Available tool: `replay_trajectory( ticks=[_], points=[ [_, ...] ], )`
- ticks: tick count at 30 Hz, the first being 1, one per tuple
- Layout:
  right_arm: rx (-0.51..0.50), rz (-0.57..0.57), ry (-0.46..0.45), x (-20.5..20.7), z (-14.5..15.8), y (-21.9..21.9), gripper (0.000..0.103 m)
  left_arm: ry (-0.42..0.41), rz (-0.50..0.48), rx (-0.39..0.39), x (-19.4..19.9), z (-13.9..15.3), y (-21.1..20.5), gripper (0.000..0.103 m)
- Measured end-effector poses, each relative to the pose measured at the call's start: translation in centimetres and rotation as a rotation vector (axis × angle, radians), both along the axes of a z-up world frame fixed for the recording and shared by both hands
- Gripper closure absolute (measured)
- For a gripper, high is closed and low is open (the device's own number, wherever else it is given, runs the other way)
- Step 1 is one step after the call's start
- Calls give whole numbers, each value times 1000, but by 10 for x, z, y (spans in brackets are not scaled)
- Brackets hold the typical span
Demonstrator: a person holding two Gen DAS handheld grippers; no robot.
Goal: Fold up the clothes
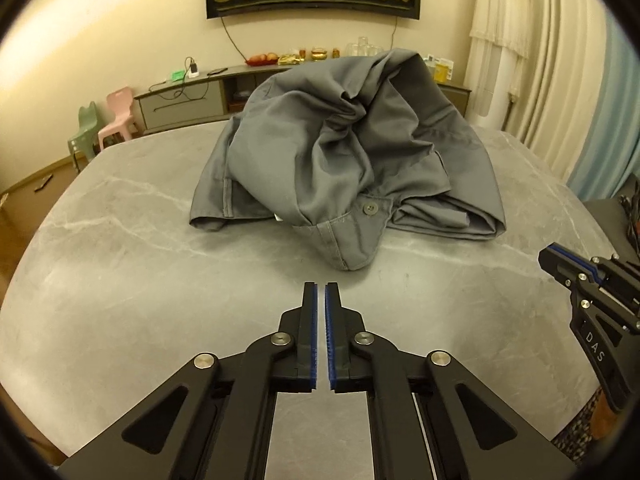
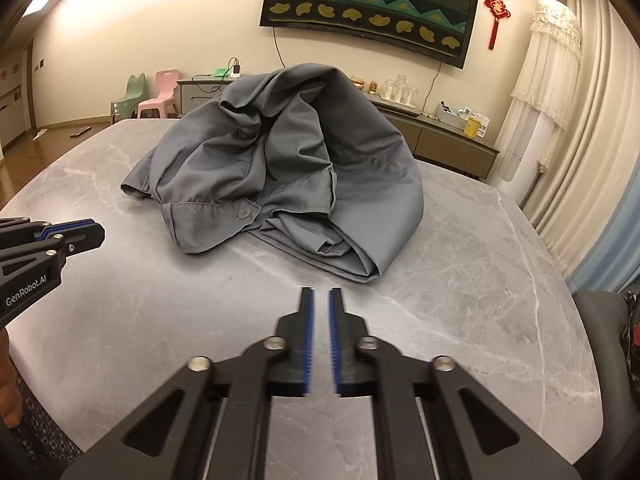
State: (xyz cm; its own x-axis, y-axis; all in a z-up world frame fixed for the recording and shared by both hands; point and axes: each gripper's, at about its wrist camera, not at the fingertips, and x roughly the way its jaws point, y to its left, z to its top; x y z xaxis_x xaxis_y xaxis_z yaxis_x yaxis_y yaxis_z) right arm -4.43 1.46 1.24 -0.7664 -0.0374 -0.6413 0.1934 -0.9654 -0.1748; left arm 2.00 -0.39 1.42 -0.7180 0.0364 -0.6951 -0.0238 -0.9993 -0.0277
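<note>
A grey buttoned shirt [image 1: 352,152] lies crumpled in a heap on the grey marble table [image 1: 120,272], one cuff with a button pointing toward me. In the left wrist view my left gripper [image 1: 321,286] hovers just short of that cuff, its blue-padded jaws shut with nothing between them. The right gripper [image 1: 546,256] shows at the right edge. From the right wrist, the shirt [image 2: 288,160] sits ahead, and my right gripper [image 2: 321,291] is shut and empty a little short of the folded hem. The left gripper [image 2: 98,234] enters from the left.
Beyond the table [image 2: 480,280] stands a low grey cabinet [image 1: 184,100] with fruit, glasses and a charger, under a wall-mounted screen [image 2: 372,4]. Small pink [image 1: 120,114] and green [image 1: 82,136] chairs stand at the far left. Curtains [image 2: 592,120] hang at the right.
</note>
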Motion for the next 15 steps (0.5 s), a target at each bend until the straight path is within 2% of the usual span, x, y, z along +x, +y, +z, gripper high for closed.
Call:
replay_trajectory(
  ticks=[15],
  points=[
    [-24,-16,-24,-8,-4,5,100,7,12,23,-4,0,2,101]
  ],
)
